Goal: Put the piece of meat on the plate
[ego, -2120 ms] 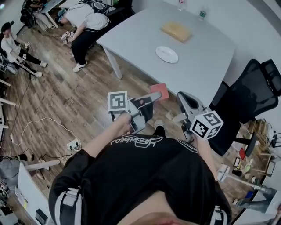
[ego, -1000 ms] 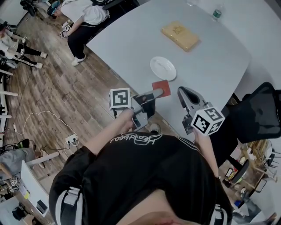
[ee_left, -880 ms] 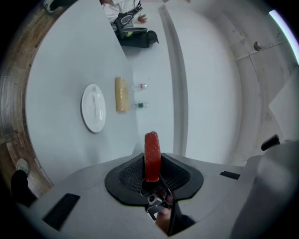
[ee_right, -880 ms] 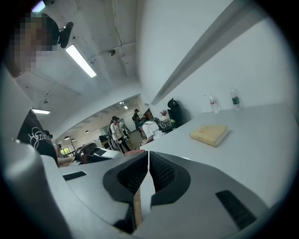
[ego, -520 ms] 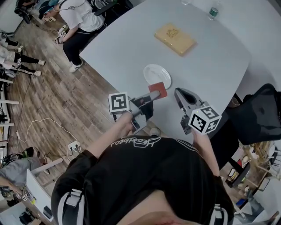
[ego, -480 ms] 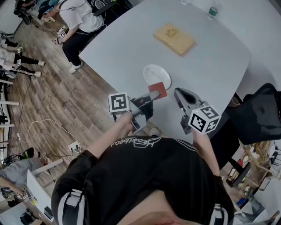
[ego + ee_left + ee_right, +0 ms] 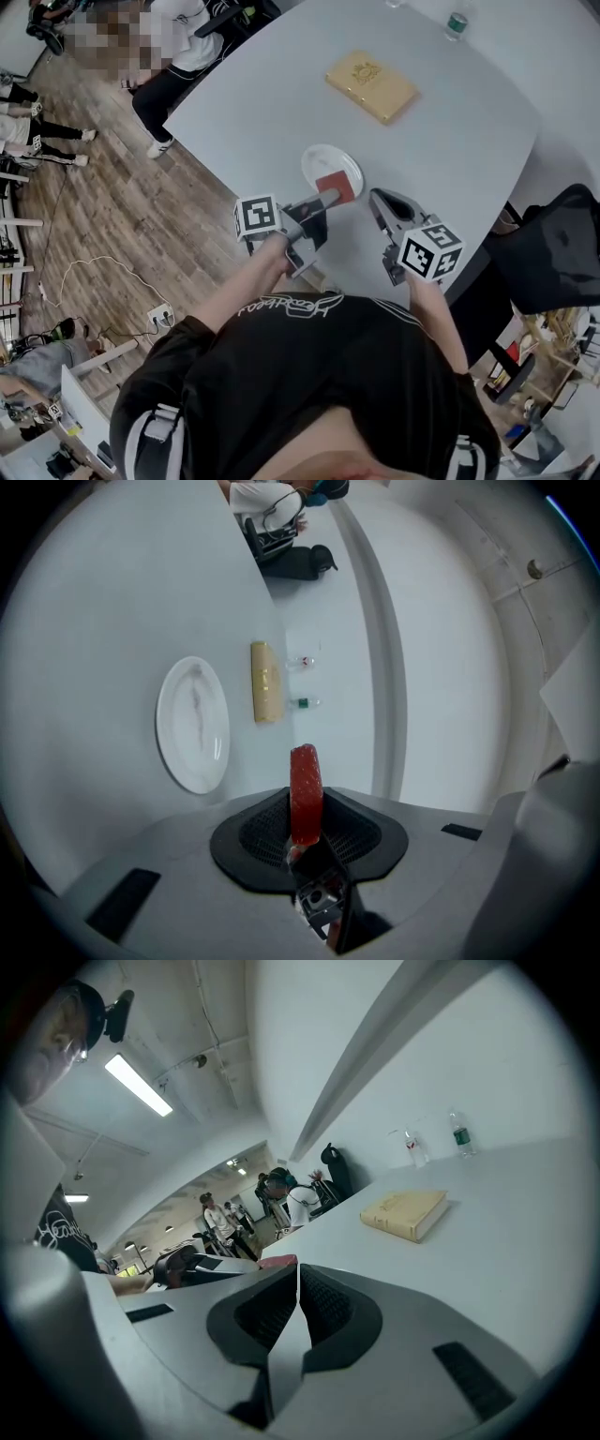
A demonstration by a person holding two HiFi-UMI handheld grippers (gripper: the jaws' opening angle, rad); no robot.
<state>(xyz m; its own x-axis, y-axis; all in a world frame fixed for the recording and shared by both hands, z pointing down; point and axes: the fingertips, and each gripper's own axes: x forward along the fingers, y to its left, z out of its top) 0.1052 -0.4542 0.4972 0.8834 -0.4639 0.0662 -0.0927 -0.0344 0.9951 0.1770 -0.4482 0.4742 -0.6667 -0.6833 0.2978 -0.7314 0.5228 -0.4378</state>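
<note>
A flat red piece of meat (image 7: 337,185) stands on edge between the pads of my left gripper (image 7: 328,196), which is shut on it. In the head view the meat hangs over the near rim of the white plate (image 7: 322,159) on the grey table (image 7: 441,122). The left gripper view shows the meat (image 7: 304,789) upright in the left gripper (image 7: 305,829), with the empty plate (image 7: 192,724) ahead and to the left. My right gripper (image 7: 377,200) hovers to the right of the plate, shut and empty (image 7: 298,1277).
A tan book (image 7: 370,84) lies farther back on the table, with a water bottle (image 7: 457,23) at the far edge. A black office chair (image 7: 553,253) stands at the right. People are on the wooden floor (image 7: 112,216) at the upper left.
The table and plate have drawn closer as both grippers moved forward and down. The meat, earlier short of the table edge, now overlaps the plate's near rim.
</note>
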